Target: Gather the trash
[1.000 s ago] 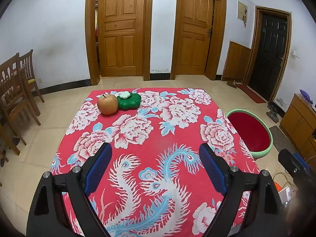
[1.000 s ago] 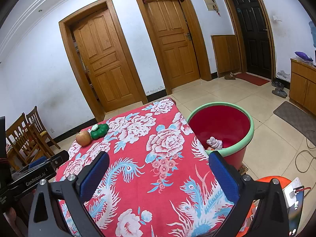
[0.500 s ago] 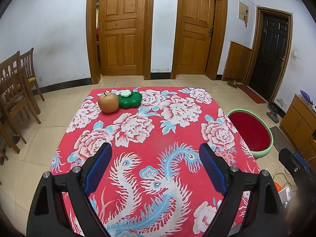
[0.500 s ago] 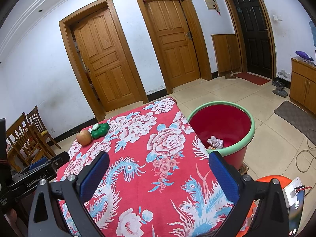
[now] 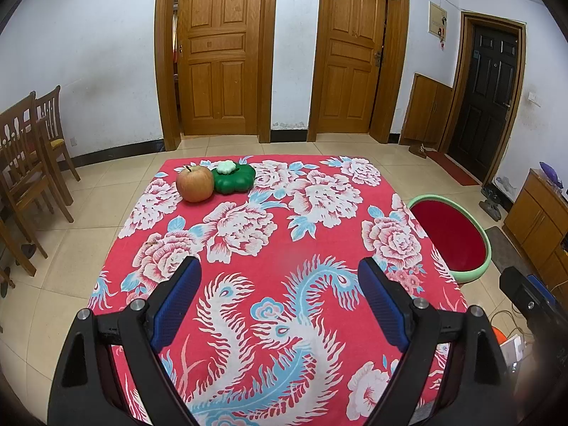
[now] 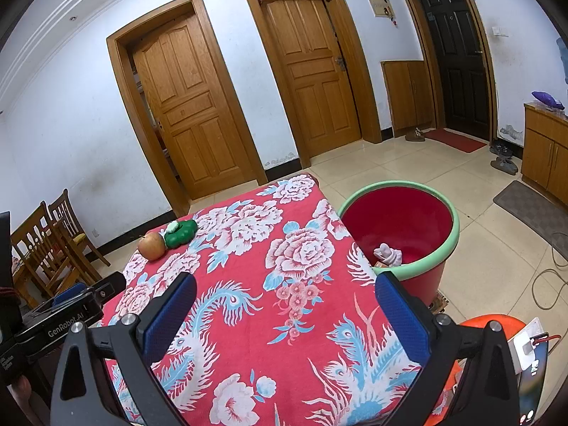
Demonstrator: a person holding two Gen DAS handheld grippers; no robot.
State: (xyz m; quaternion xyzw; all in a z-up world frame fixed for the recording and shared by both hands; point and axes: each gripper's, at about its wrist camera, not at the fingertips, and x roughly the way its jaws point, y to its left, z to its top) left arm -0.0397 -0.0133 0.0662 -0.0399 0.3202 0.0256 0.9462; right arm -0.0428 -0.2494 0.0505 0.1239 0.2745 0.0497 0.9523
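A: What's in the bin (image 6: 448, 248)?
B: Red plastic bucket w/ pale green rim, upright on the floor just beside the table's (image 6: 248, 319) right edge. A crumpled white wad (image 6: 388, 254) lies at the bottom, near side. Something tan under it, can't tell what.
A: And on the table?
B: Far left corner: an apple (image 5: 194, 184), red-yellow, stem up, touching a green lobed piece (image 5: 235, 179) w/ a small white lump (image 5: 226, 167) on top. The rest of the cloth shows only its print, red w/ white flowers and blue feathers.
A: Bin from the left cam?
B: Rim and red inner wall only (image 5: 487, 245); contents hidden.
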